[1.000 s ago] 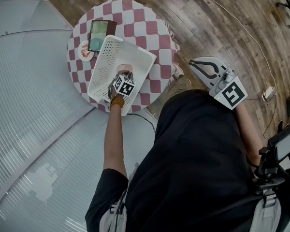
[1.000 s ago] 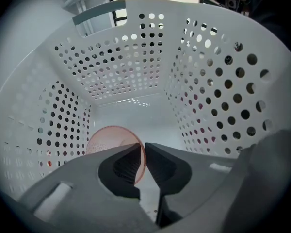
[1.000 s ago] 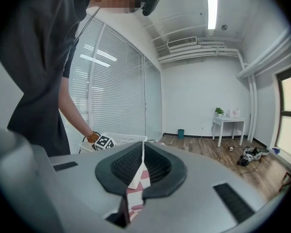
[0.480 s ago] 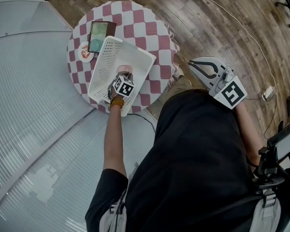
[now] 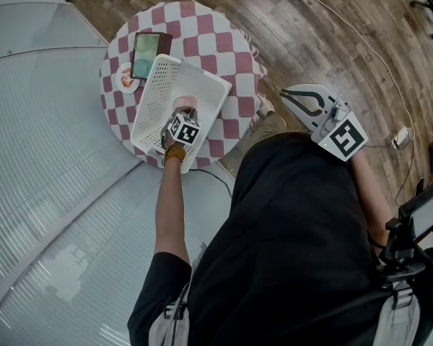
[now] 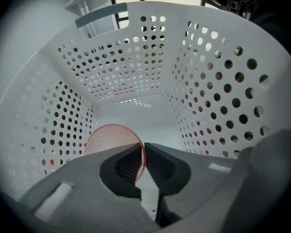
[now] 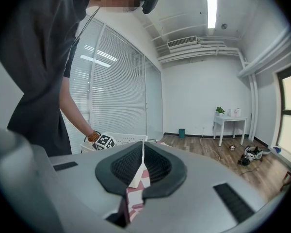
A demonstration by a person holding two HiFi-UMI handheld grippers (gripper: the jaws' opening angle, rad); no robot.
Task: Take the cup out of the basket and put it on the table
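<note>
A white perforated basket (image 5: 159,92) sits on the round table (image 5: 227,45) with its red-and-white checked cloth. A pale pink cup (image 5: 185,103) lies on its side on the basket floor, its mouth toward me (image 6: 109,141). My left gripper (image 5: 185,114) reaches into the basket (image 6: 136,72). Its jaws (image 6: 144,152) are closing, with the thin right rim of the cup pinched between the pads. My right gripper (image 5: 285,94) hangs off the table's right side above the floor. It (image 7: 143,152) is shut with nothing in it.
A brown box with a green top (image 5: 148,51) and a small round red-and-white item (image 5: 128,80) lie at the table's far left, beside the basket. A cable (image 5: 361,38) runs across the wooden floor. Window blinds (image 7: 114,91) and a white side table (image 7: 231,123) stand beyond.
Almost nothing has moved. The left gripper stays low in the basket at the cup, shifted only very slightly. The right gripper holds still.
</note>
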